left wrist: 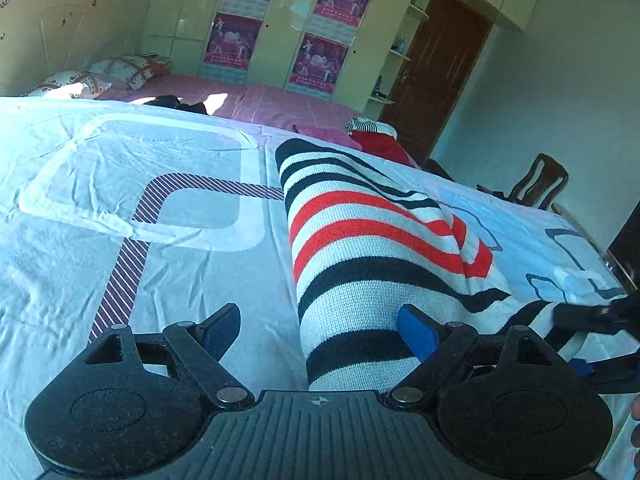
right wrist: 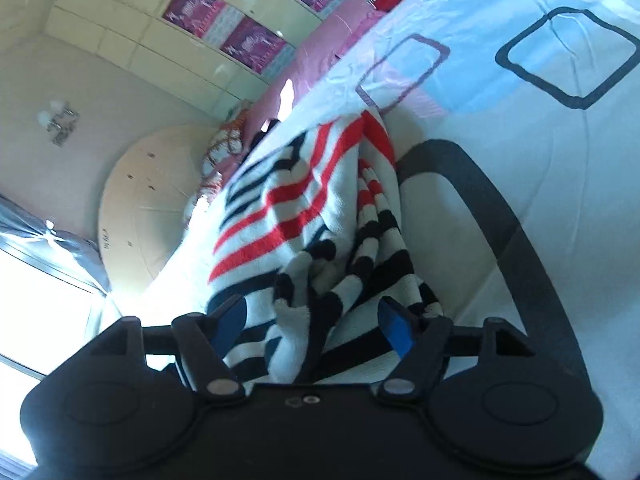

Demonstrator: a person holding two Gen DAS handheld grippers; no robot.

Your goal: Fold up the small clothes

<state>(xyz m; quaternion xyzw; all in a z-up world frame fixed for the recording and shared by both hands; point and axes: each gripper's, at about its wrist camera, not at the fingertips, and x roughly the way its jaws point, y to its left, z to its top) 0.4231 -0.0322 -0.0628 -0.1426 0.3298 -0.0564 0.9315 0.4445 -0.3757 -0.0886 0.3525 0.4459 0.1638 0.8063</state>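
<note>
A cream wardrobe (left wrist: 276, 28) with purple posters stands behind a pink-sheeted bed (left wrist: 256, 104), beside a dark brown wooden door (left wrist: 436, 76); sunlight floods a window (right wrist: 36, 300).

I can't read any text from here. The purple posters (left wrist: 233, 41) on the wardrobe doors (left wrist: 280, 20) carry lettering, but it is too small and blurred to make out; the same posters (right wrist: 252, 46) are equally illegible in my right wrist view.

Black fingers (left wrist: 224, 330) with blue pads (right wrist: 394, 330)
</note>
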